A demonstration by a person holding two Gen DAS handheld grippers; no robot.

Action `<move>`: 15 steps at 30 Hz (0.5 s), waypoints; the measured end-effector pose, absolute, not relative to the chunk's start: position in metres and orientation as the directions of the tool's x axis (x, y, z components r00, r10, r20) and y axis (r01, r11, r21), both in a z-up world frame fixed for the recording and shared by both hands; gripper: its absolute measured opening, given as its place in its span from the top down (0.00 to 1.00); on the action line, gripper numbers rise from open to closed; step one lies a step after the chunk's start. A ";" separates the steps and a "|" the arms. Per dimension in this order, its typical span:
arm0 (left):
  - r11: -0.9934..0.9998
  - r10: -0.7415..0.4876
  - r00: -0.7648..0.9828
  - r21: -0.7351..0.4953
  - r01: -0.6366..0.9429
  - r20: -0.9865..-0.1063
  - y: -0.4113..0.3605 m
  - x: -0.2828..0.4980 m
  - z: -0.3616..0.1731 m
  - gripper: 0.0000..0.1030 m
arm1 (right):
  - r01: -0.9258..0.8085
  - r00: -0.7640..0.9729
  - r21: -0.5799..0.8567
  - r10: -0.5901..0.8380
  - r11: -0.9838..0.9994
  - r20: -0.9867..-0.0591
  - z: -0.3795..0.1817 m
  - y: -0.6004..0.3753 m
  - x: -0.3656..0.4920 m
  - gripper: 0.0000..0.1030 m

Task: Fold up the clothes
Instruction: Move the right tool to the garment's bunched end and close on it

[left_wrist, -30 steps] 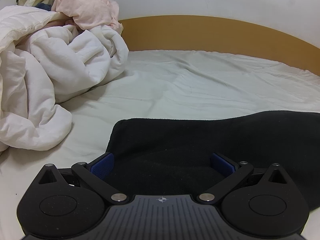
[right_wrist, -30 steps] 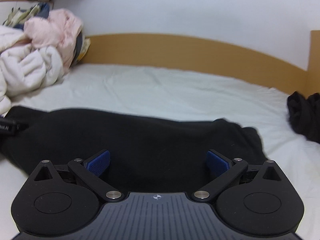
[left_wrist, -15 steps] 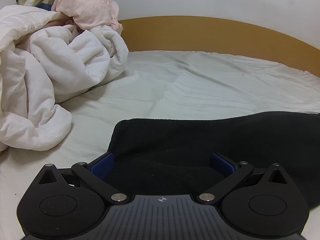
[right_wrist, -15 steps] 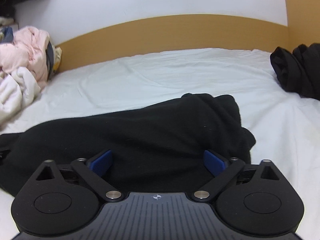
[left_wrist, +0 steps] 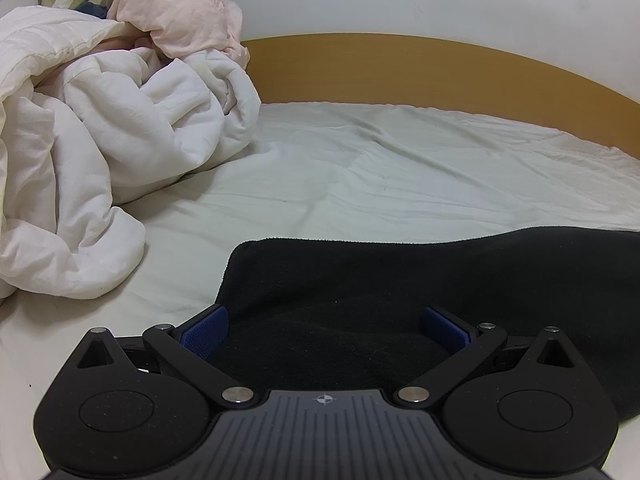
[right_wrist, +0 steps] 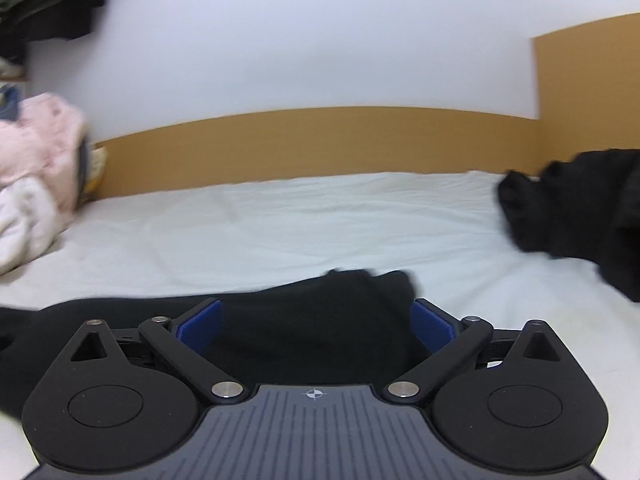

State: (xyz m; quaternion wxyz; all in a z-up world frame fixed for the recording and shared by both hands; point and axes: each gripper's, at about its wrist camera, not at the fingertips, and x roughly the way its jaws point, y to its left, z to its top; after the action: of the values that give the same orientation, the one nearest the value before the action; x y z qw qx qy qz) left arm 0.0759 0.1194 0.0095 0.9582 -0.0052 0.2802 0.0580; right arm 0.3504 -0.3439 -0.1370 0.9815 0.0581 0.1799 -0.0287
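- Left wrist view: the left gripper (left_wrist: 324, 330) points forward and slightly down over a black garment (left_wrist: 420, 280) that lies spread flat on the white bed sheet (left_wrist: 380, 168); its two blue pads (left_wrist: 204, 328) stand wide apart, released, with the dark cloth lying under and between them but not pinched; the garment's near left corner sits just ahead of the left pad, and the cloth runs off toward the right edge of the view
- Same view, surroundings: a crumpled white duvet (left_wrist: 100, 160) is heaped on the left side of the bed, near the garment but apart from it; a pale pink cloth (left_wrist: 180, 20) lies on top of the heap; a wooden headboard (left_wrist: 420, 68) runs along the far side of the mattress below a white wall
- Right wrist view: the picture is blurred; the right gripper (right_wrist: 316, 326) hovers over the other end of the black garment (right_wrist: 312, 312); its jaws are opening and stand very wide, the cloth between the pads without being squeezed; the garment's bunched end lies just beside the right pad
- Same view, surroundings: a second dark clothing pile (right_wrist: 572, 216) sits at the right on the sheet, well apart from the spread garment; the pink cloth and duvet show at the left edge
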 end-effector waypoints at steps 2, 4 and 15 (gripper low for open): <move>0.993 0.114 0.837 0.026 -0.118 -0.535 0.119 0.075 0.010 0.00 | 0.058 0.912 0.128 -0.001 0.990 -0.410 -0.148 -0.342 0.359 0.00; 0.992 0.118 0.839 0.031 -0.120 -0.531 0.119 0.074 0.010 0.00 | 0.096 0.901 0.165 -0.016 0.982 -0.434 -0.150 -0.346 0.361 0.00; 0.993 0.105 0.840 0.007 -0.119 -0.532 0.122 0.075 0.010 0.00 | 0.139 0.883 0.315 0.027 0.939 -0.469 -0.146 -0.336 0.360 0.00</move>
State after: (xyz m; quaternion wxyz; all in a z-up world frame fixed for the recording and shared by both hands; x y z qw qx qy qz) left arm 0.0747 0.1224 0.0097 0.9591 -0.0131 0.2766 0.0583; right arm 0.3604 -0.3364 -0.1456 0.9549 0.1724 0.2400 -0.0294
